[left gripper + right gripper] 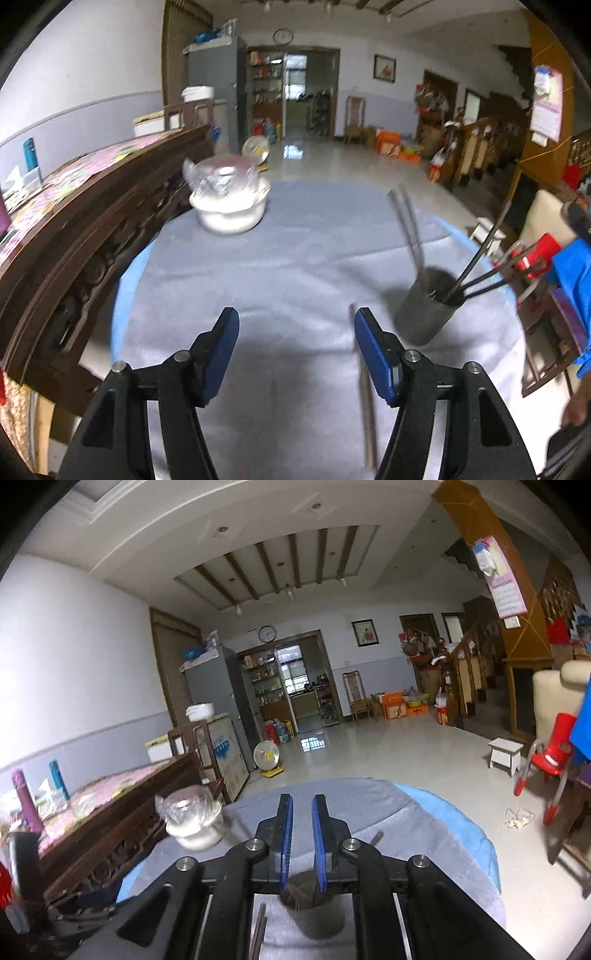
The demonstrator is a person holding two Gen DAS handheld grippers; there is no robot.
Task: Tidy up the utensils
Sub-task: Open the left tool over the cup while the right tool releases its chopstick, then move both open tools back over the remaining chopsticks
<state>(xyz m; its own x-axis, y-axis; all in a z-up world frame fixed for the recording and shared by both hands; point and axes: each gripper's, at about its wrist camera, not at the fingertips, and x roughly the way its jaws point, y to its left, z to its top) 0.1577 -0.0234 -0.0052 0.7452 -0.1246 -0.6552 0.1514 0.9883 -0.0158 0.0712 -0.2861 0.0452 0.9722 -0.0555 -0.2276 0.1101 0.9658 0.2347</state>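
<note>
A grey cup (424, 314) stands on the right of the cloth-covered table (295, 240). Dark chopsticks (476, 269) lean out of it to the right, and two grey handles (408, 221) rise from it on the far side. One loose chopstick (367, 398) lies on the cloth just inside my left gripper's right finger. My left gripper (295, 314) is open over bare cloth, with nothing between its pads. My right gripper (303, 799) hovers above the cup (314, 912). Its blue pads are nearly together, and nothing shows between them.
A white bowl (229, 214) with a clear plastic-wrapped item on top sits at the table's far left, also the bowl (194, 830). A dark wooden bench (92, 221) runs along the left. A red chair (550, 757) and blue cloth stand at the right.
</note>
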